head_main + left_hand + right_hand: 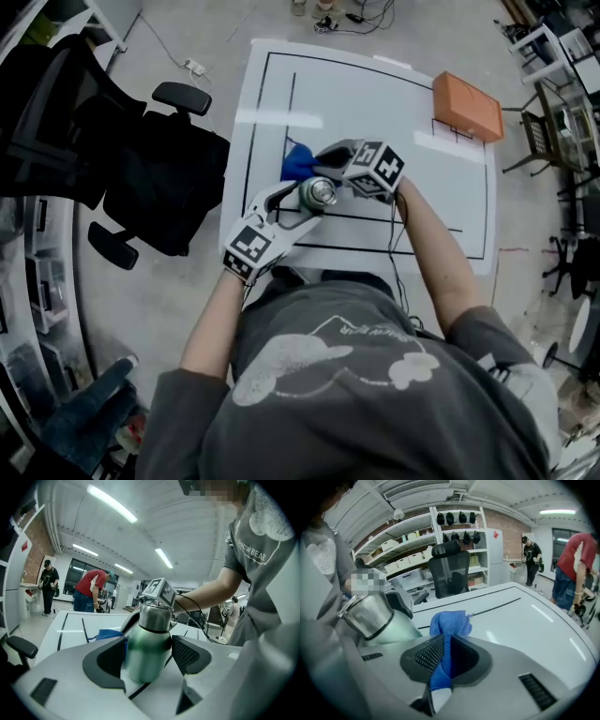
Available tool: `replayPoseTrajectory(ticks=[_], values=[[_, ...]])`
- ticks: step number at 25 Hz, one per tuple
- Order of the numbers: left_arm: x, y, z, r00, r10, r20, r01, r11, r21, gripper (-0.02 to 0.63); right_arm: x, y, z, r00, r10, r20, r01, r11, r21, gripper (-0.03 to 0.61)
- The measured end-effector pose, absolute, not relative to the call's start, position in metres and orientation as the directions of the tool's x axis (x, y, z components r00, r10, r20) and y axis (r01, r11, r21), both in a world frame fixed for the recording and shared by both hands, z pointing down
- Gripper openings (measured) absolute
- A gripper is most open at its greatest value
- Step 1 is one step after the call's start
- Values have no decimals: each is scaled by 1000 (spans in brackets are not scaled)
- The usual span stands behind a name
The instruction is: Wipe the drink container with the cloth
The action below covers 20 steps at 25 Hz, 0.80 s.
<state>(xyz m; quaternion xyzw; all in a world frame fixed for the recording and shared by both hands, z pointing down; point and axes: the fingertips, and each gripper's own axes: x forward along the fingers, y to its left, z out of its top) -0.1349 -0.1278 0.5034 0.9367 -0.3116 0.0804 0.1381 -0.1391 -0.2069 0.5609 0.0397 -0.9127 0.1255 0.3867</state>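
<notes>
Head view: drink container showed cap only | left claw clamped its body | right claw pinched half-hidden cloth

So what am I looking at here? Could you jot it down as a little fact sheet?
setting: white table with black lines; black office chair at its left
left gripper: fingers closed on a green bottle with a steel top
right gripper: fingers pinching a blue cloth
cloth and bottle: close together; contact not clear
also on table: orange box, far right corner
stage: wiping not clearly begun
</notes>
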Motion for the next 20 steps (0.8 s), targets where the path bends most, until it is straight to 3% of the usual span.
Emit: replayPoseTrajectory(ticks=[10, 16, 20], values=[[-168, -125, 487, 723, -666, 181, -689, -679, 255, 304, -98, -218, 537, -652, -313, 691, -465, 884, -39, 52], [-189, -116, 480, 551, -819, 158, -817, -492, 299, 299, -71, -212, 522, -673, -352, 651, -494, 868, -41, 52], [-193, -104, 476, 426, -889, 167, -883, -368, 292, 214, -60, -207, 515, -710, -339, 617, -458, 888, -39, 52]])
